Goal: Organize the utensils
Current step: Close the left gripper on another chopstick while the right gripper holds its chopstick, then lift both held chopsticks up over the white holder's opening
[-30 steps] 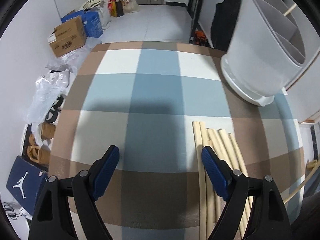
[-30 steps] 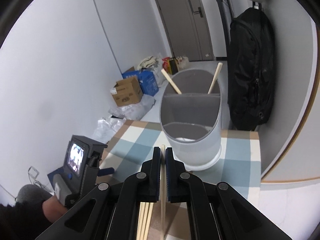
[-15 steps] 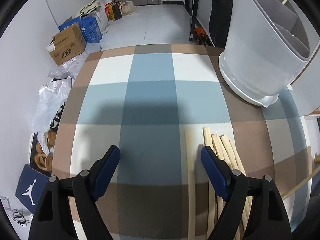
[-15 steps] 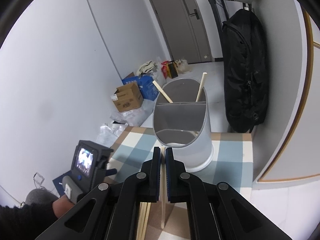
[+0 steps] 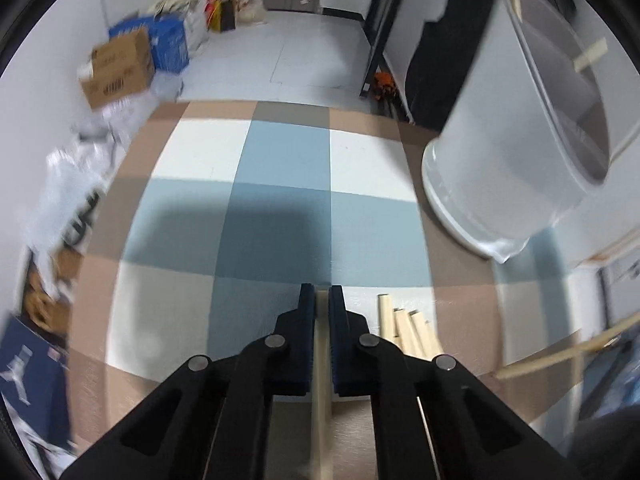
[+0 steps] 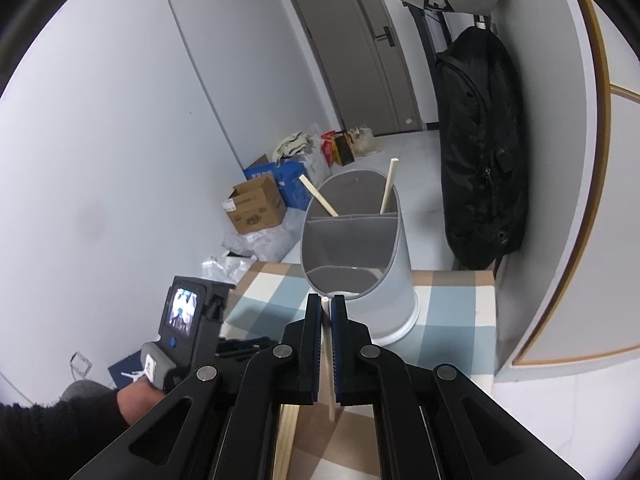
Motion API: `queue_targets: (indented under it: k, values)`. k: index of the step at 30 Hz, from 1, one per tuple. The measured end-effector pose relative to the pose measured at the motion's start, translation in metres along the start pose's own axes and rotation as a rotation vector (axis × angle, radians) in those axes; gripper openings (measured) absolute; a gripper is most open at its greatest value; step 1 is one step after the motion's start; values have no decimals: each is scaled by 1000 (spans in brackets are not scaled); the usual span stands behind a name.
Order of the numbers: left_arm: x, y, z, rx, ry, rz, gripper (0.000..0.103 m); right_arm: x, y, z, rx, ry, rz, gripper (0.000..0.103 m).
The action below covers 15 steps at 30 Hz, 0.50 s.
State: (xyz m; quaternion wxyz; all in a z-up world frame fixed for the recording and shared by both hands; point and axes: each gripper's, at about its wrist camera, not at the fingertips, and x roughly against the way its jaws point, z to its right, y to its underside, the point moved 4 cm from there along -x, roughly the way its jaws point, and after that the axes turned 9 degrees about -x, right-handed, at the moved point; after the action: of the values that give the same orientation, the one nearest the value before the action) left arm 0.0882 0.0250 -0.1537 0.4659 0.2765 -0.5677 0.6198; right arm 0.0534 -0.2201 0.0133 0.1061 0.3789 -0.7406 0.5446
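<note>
Left wrist view: we see our left tool just closed on one chopstick, loose chopsticks beside it on the checked surface; our right tool grips another chopstick before the grey holder.

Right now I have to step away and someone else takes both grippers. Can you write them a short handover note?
Left gripper: its jaws have just closed, and it is now shut on a chopstick lying on the checked mat.
Right gripper: shut on another chopstick, raised and aimed toward the grey divided holder.
Done: two chopsticks already stand in the holder's far compartment.
Left: drop both held sticks in, then collect the loose chopsticks beside the left gripper.
</note>
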Motion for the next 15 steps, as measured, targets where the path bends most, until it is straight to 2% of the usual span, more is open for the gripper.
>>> queue_targets:
  k: [5,15]
  values:
    - [25,-3,6,25,-9,93,2,-1,0,-1,-1,-1,-1,4]
    - [102,-21,27,44,24,364,2,6,1,-9,7,-10,34,4]
